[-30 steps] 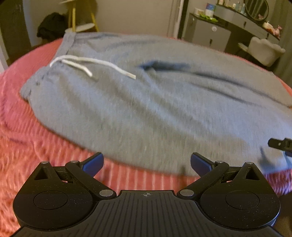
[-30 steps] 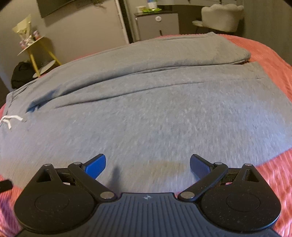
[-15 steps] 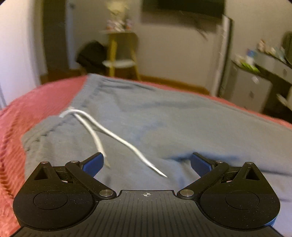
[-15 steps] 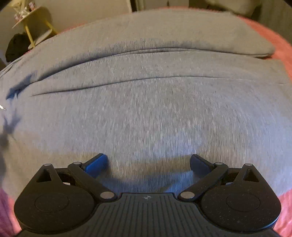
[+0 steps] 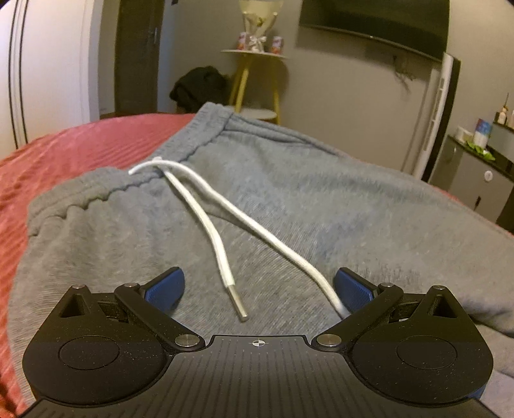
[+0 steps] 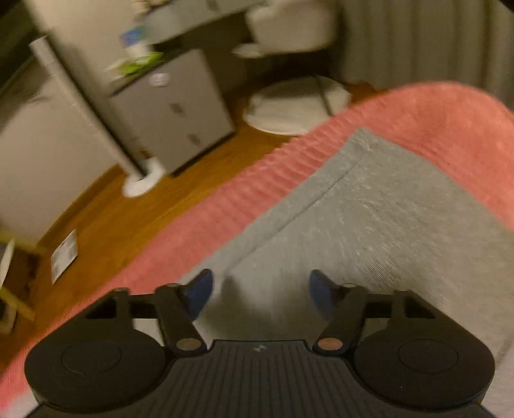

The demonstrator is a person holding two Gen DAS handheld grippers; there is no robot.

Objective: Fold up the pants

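**Grey sweatpants spread under both my claws, nothing gripped**

The grey fleece sweatpants [image 5: 321, 205] lie flat on the bed right in front of and beneath my left claw [image 5: 258, 287], their ribbed elastic waistband [image 5: 135, 180] ahead and to the left of it. The white drawstring [image 5: 225, 209] comes out of the waistband and runs back toward me in two strands. One ends in a metal tip on the fabric between my blue finger pads [image 5: 165, 286]; the other runs down to my right-hand pad and passes out of sight behind the black linkage. My left claw is spread wide, pads well apart, and holds nothing; I cannot tell whether the pads touch the cloth.

My right claw [image 6: 258, 294] sits over the other end of the pants [image 6: 369, 231], where a stitched leg hem [image 6: 340, 170] reaches forward and to the right. A second layer of grey cloth edges out to the left of it. This claw stands narrower than the left, a clear gap between its blue pads [image 6: 200, 294], with only flat fabric in between and nothing pinched. That view is blurred.

Around the pants is the red ribbed bedspread [image 5: 80, 151], left of my left claw and ahead of my right [image 6: 225, 199]. Beyond my left claw stand a yellow-legged side table [image 5: 253, 80], a dark bundle [image 5: 199, 86] beside it and a wall-mounted television [image 5: 372, 19]. Past my right claw I see wooden floor [image 6: 112, 209], a grey cabinet [image 6: 173, 109] and a white round rug [image 6: 295, 106].
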